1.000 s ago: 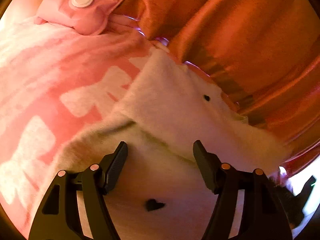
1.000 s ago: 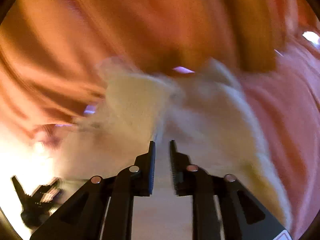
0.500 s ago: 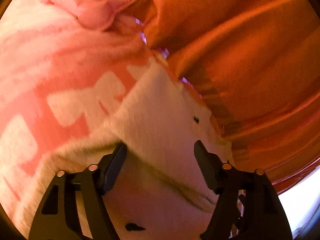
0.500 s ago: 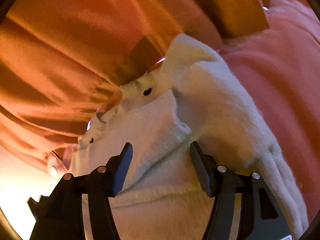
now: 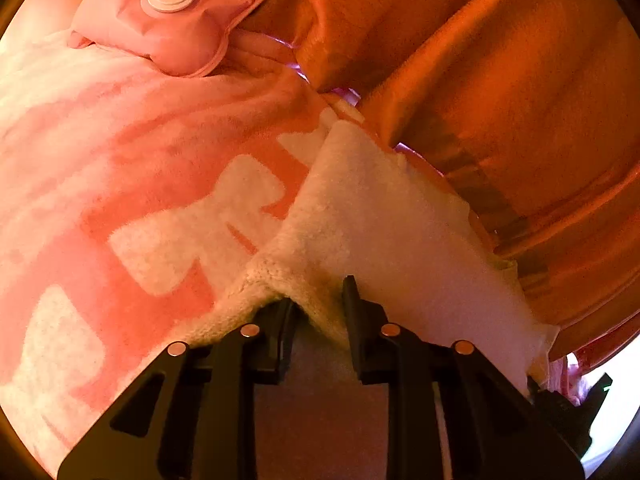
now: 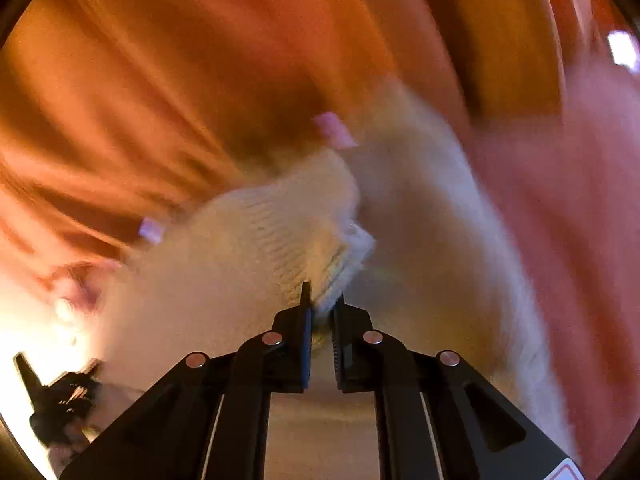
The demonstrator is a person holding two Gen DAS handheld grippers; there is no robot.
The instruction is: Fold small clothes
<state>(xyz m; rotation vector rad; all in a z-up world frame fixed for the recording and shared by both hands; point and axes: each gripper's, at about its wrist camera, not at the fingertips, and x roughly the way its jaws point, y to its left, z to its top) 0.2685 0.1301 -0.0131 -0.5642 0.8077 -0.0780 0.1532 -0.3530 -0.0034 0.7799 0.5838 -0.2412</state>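
1. While the left tongs (image 5: 318, 304) pinch a raised fold of the cream fleece garment (image 5: 384, 224), the cloth bunches into a peak right at their tips, and the two black jaws stand close together with fabric between them.
2. From that pinch, the cream fleece garment spreads away toward the orange bedding (image 5: 500, 80), its far edge lying against those orange folds.
3. Left of the garment lies a pink blanket with white bow shapes (image 5: 160, 208), and the garment's near edge rests on top of it.
4. Beyond the garment, at the far end of the blanket, sits a pink pouch with a round white cap (image 5: 172, 20), well apart from the left tongs.
5. In the right wrist view, the right tongs (image 6: 322, 308) are pressed nearly together on a ribbed edge of the same garment (image 6: 280, 240), which is gripped between the jaw tips.
6. Around that grip the picture is strongly blurred, so the garment's outline is hard to read; its cream mass fans out to both sides of the tongs.
7. Past the garment hang orange folds (image 6: 200, 80), and to the right of it lies pink cloth (image 6: 568, 220).
8. Low to the left of the garment, a dark shape (image 6: 60, 404) shows, too blurred to name.
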